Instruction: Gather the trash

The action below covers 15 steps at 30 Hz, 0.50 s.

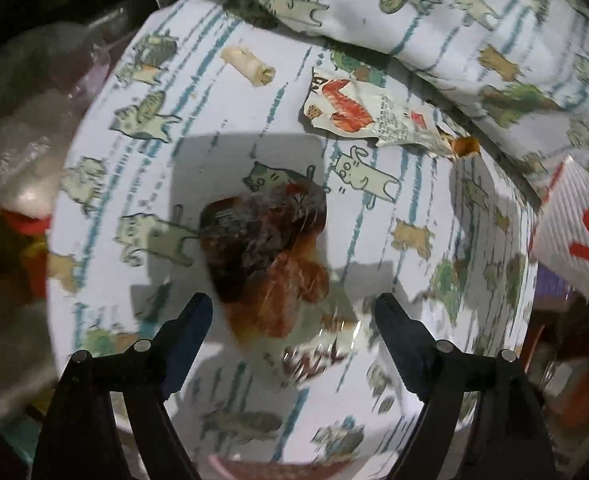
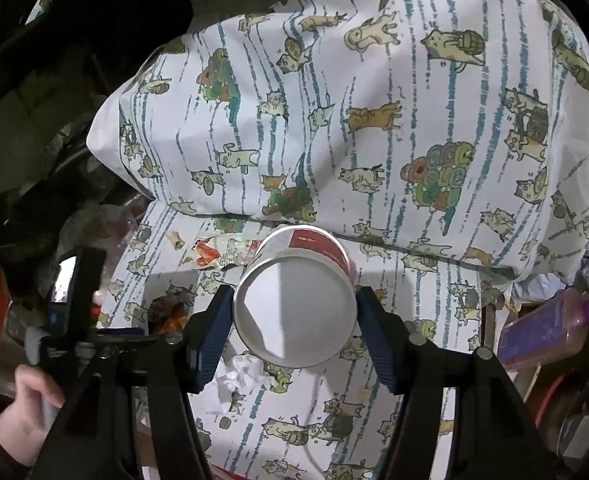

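The right gripper [image 2: 294, 312] holds a white paper cup [image 2: 294, 300] with a red print across its mouth, one blue pad on each side of the rim, so the open mouth faces the camera. This cup is my landmark. It hangs above a cat-print cloth [image 2: 374, 120] that covers the surface and rises into a rumpled heap behind the cup.

The left gripper [image 1: 290, 312] stands with its fingers wide apart and nothing between the pads. It points down at a crumpled clear plastic wrapper [image 1: 266, 252] smeared with dark red sauce, which lies on the cloth to the left of the cup and just beyond the fingertips.

I judge this wrapper to be very light and soft — it will fold under the pads and will not resist. The film looks greasy, so it may slip. The best hold is probably across the thick bunched middle, not on a thin edge.

Behind the cup, to its left, lies a torn printed sachet [image 1: 358, 112], flat and thin, which is probably hard to pinch unless taken by its raised torn edge. Farther left is a small rolled paper scrap [image 1: 248, 65]. In front of the cup and below it lies a crumpled white tissue [image 2: 238, 380] — soft, easy to squeeze.

The cup itself is light, and its thin wall may crush if squeezed harder.
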Tool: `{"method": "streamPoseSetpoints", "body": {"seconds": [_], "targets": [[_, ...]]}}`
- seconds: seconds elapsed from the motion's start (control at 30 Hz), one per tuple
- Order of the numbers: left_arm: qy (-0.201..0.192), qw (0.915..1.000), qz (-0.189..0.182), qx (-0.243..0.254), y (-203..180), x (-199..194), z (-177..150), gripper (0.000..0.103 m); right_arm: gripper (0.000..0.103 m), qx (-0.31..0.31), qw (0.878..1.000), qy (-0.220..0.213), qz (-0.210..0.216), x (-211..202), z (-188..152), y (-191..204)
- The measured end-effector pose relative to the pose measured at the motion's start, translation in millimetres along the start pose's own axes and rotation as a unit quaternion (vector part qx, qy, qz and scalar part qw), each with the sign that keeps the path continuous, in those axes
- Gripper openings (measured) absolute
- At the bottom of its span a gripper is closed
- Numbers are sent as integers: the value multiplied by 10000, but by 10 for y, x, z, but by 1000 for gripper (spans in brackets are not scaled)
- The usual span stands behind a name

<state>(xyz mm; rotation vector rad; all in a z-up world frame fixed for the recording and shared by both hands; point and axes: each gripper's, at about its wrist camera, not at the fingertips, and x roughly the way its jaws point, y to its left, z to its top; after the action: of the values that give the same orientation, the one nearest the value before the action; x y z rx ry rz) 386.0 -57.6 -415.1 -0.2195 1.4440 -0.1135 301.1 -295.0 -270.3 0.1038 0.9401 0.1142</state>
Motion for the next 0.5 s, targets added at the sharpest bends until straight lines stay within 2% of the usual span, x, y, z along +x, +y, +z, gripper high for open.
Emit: {"method": "streamPoseSetpoints", "body": {"seconds": [0.17, 0.33, 0.4, 0.43, 0.5], "targets": [[-194, 9993, 309, 61, -104, 84, 39, 85, 61, 35, 10000, 29, 14, 23, 10, -43], [-376, 9928, 1069, 377, -283, 169, -9, 85, 61, 84, 10000, 8, 7, 11, 37, -102], [-484, 9892, 1281, 517, -333, 189, -27, 85, 61, 124, 9999, 3, 12, 1, 39, -126], [-512, 9892, 1274, 518, -332, 186, -30, 84, 61, 135, 9999, 0, 20, -6, 38, -135], [-571, 9890, 1288, 443, -314, 151, -33, 74, 61, 144, 9999, -10, 19, -18, 34, -150]]}}
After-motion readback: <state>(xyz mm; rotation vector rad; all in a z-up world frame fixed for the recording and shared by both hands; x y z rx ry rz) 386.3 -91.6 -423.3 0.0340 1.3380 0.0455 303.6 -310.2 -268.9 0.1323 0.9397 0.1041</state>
